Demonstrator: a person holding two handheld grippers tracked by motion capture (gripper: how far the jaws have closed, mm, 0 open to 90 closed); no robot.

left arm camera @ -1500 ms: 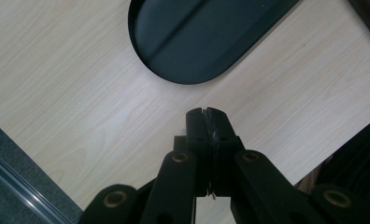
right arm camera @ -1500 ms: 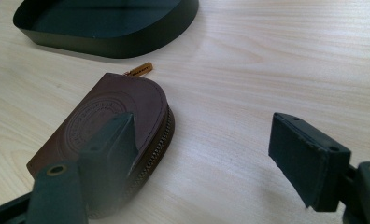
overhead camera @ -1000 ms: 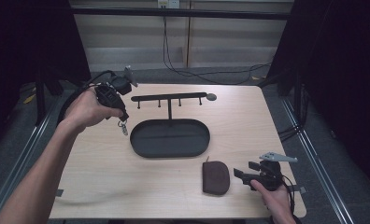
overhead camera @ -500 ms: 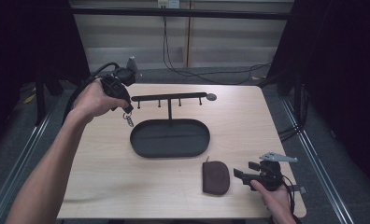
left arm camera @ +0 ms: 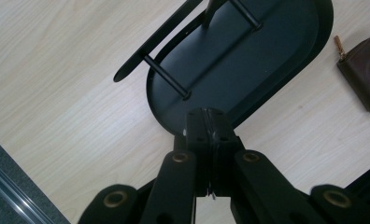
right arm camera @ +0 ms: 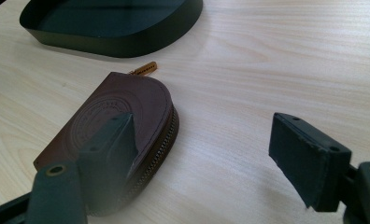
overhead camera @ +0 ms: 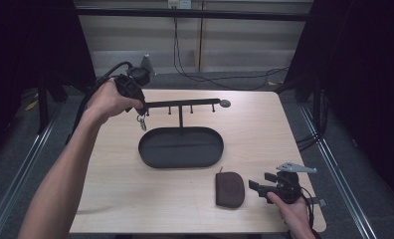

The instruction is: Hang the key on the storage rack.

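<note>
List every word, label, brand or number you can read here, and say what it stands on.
None can be read.
Brown pouch: a round embossed seal, its lettering too faint to make out.
Gold zipper pull: tiny engraved marks, too small to read.
Black tray and left gripper: no text seen.

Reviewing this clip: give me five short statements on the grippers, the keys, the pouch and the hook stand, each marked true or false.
1. The left gripper is shut on the keys, which hang below its jaws. True.
2. The keys already hang from a hook on the hook stand. False: they dangle from the gripper, near the bar's left end.
3. The right gripper is open. True.
4. The brown pouch lies inside the stand's oval tray. False: it lies on the table, in front of the tray.
5. The right gripper grips the pouch. False: its jaws stand apart beside it.
</note>
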